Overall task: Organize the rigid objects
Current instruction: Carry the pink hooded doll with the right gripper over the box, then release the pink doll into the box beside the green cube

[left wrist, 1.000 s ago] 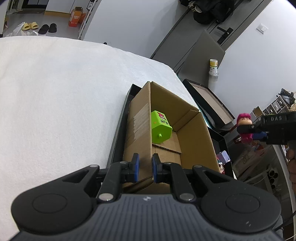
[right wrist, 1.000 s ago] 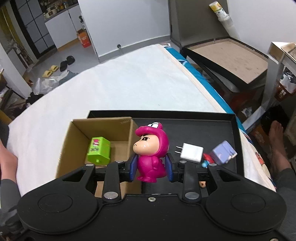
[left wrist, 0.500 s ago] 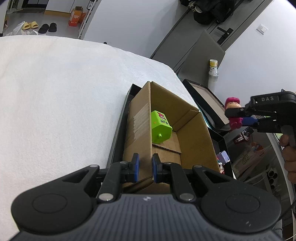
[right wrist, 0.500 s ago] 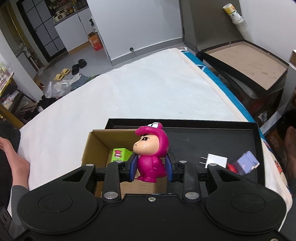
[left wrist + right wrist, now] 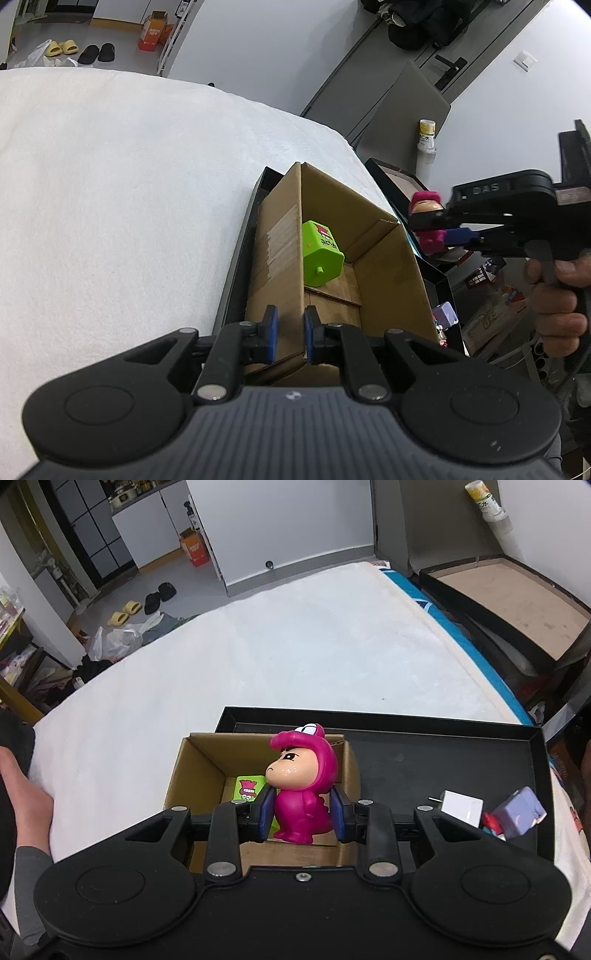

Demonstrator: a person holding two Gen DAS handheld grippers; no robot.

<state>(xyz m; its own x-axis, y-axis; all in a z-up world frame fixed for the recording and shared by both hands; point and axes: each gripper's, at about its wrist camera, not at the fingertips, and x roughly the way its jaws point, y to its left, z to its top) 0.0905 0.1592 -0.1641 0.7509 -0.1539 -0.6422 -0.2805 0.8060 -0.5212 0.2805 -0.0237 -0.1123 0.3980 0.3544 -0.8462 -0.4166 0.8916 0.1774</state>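
Surface: white soft cover (image 5: 129, 192) spreads under everything; a grey wall and a floor with slippers are behind it.
Tray: black shallow tray (image 5: 424, 753) lies on the white cover, near its right edge.
Box: open cardboard box (image 5: 384, 258) stands in the left part of the tray, its flaps up.
Green toy: green block toy (image 5: 322, 254) lies inside the box, tilted, close to the left wall of the box.
Left gripper: left gripper (image 5: 287, 334) has its blue pads pressed on the near wall of the cardboard box; the edge of the wall is between them.
Right gripper: right gripper (image 5: 302, 814) pinches the pink figure (image 5: 301, 790) at its body, both pads touching its sides.
Pink figure position: it is upright, in the air, over the right side of the open box in the right wrist view; in the left wrist view it is at the right rim of the box.
Hand: a hand (image 5: 557, 299) holds the handle of the right gripper.
Other things in tray: white plug adapter (image 5: 461, 806) and lilac block toy (image 5: 519, 812) lie in the right part of the tray, just beside each other; a small red thing is under the lilac one, too hidden to tell.
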